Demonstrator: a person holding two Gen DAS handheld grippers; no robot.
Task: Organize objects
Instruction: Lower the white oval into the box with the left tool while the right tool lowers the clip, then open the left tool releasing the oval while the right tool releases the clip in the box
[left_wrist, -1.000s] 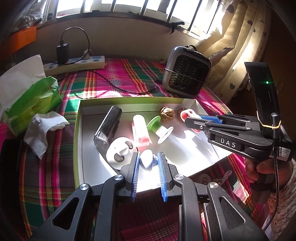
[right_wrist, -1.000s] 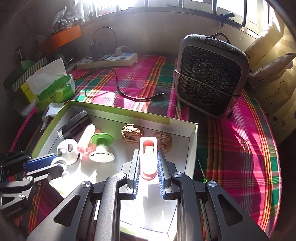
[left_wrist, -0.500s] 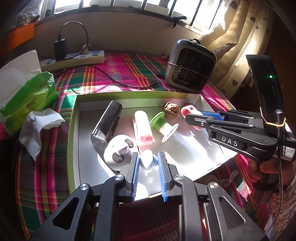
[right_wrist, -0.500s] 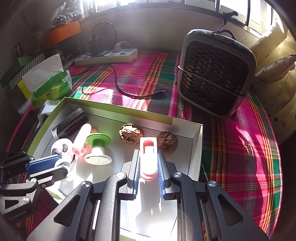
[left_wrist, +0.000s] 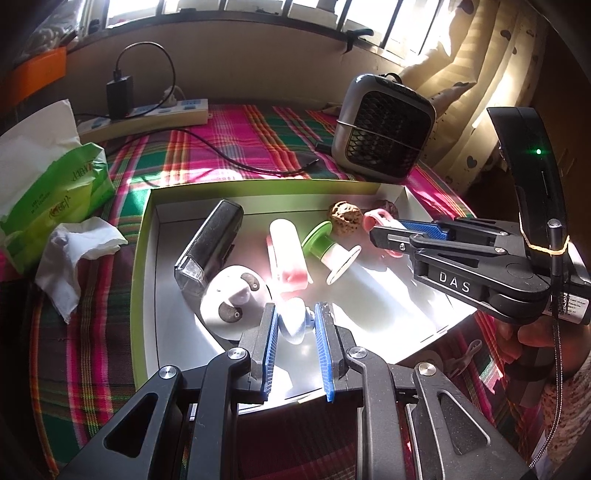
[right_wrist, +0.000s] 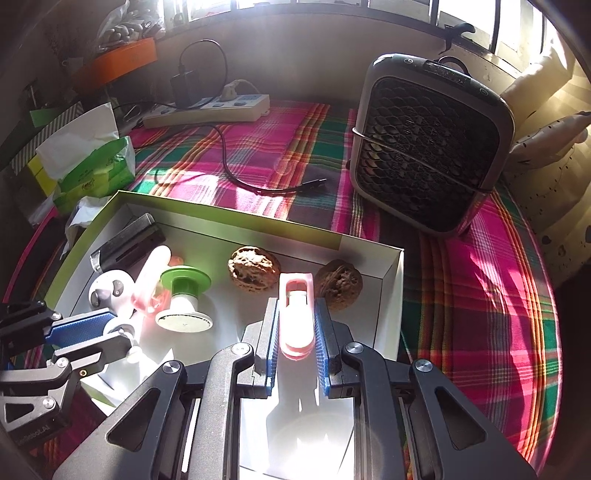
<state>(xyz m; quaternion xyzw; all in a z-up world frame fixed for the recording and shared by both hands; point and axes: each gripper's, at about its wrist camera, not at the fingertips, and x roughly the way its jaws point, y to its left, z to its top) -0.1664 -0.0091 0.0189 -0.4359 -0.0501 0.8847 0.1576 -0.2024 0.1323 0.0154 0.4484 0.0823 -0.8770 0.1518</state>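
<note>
Blue-padded and black-framed, the left gripper (left_wrist: 295, 328) angles down over the near edge of a shallow white box with a green rim (left_wrist: 142, 258), its pads clamped on a small pale-blue and white rounded piece (left_wrist: 293, 325). Just beyond lie a white disc with two dark kidney-shaped marks (left_wrist: 232, 302), a black rectangular lamp (left_wrist: 210, 247), a pink translucent tube (left_wrist: 288, 254) and a green-topped white spool (left_wrist: 328, 247).

From the right wrist camera, the right gripper (right_wrist: 295, 325) tilts down over the same box's right end, closed on a pink and white plastic clip (right_wrist: 295, 314) that stands between its pads. Two brown walnuts (right_wrist: 253, 267) sit beyond it by the far wall. A grey mesh-fronted fan heater (right_wrist: 428, 147) stands on the plaid cloth (right_wrist: 480, 295).
</note>
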